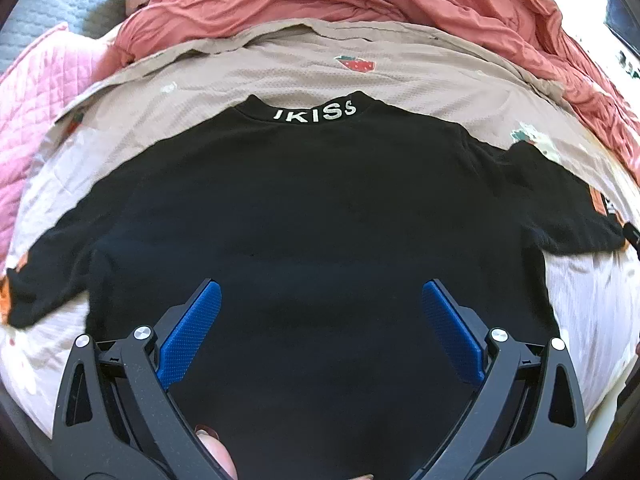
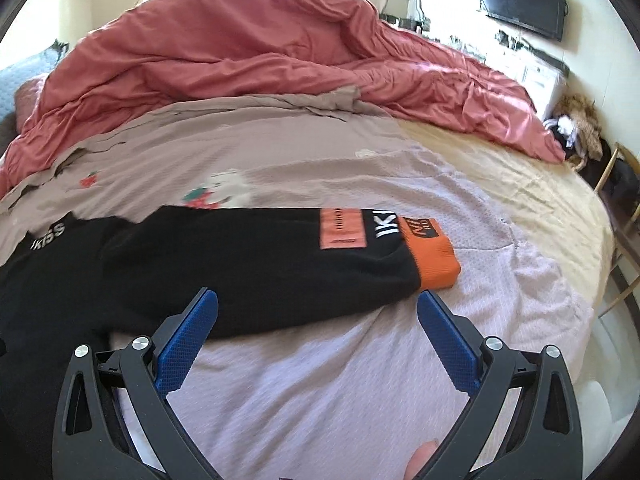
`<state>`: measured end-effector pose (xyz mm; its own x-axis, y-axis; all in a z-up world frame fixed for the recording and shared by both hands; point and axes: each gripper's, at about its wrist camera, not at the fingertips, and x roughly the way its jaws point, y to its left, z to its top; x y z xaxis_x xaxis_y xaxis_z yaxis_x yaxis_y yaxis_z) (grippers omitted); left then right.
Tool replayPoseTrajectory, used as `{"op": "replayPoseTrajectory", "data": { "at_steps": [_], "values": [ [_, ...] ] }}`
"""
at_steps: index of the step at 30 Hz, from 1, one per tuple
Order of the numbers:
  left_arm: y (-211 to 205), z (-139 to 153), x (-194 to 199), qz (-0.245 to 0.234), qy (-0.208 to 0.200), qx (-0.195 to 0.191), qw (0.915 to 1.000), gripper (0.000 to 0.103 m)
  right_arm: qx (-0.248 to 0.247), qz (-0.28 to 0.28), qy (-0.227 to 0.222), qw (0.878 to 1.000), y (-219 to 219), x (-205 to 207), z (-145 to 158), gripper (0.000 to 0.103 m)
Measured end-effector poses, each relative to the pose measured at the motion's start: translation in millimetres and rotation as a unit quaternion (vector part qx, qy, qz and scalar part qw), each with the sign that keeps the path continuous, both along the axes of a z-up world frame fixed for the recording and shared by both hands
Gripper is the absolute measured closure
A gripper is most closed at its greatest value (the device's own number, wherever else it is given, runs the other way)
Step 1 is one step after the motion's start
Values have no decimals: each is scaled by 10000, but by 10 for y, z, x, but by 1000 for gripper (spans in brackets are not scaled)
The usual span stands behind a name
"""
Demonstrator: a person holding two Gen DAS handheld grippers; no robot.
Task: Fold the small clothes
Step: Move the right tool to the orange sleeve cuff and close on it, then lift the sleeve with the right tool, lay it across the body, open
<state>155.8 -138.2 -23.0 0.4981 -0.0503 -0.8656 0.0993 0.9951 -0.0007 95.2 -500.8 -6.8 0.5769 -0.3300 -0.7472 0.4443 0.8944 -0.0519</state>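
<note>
A small black sweatshirt (image 1: 312,208) lies flat and spread on the bed, back side up, with white "IKISS" lettering on its collar (image 1: 316,114). My left gripper (image 1: 320,292) hovers open over the lower body of the shirt, blue pads wide apart and empty. In the right wrist view the shirt's right sleeve (image 2: 256,264) stretches out to the right and ends in an orange cuff (image 2: 434,258) with an orange patch beside it. My right gripper (image 2: 318,300) stands open just in front of that sleeve, holding nothing.
A taupe sheet with strawberry prints (image 1: 360,66) covers the bed under the shirt. A crumpled red duvet (image 2: 240,52) is heaped at the far side. A pink quilted pillow (image 1: 36,100) lies left. A wall TV (image 2: 520,2), clutter and a chair (image 2: 616,184) stand at right.
</note>
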Motion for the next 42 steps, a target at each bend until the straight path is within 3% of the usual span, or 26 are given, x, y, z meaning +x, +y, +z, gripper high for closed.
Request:
{"op": "replayPoseTrajectory", "data": {
  "at_steps": [6,10,16,21,24,37,39,42],
  "values": [
    [-59,-177,52,84,15,-63,9999,9,213,-421,322,9984,-487,160,-233,4],
    [-60,-265,70,18,-48,28,10000,9,616,-542,464,9955,-738,264,-315,4],
    [-68,-359,29,-31,-267,176,9995,9,619,-730,587,9937,-932,405,-409,5],
    [-59,-465,-22,-86,-255,192,9995,9,682,-596,651,9938,-955,473,-449,29],
    [-30,-447,-41,-96,-318,107,9994,9,665,-614,621,9940,-978,448,-405,52],
    [80,-416,-89,-26,-469,-158,9988,9,836,-127,218,9962,-919,294,-305,80],
    [95,-409,-82,3,-478,-182,9987,9,958,-283,311,9945,-977,306,-374,85],
    [114,-390,-89,20,-515,-210,9984,9,972,-273,109,9948,-933,282,-273,88]
  ]
}}
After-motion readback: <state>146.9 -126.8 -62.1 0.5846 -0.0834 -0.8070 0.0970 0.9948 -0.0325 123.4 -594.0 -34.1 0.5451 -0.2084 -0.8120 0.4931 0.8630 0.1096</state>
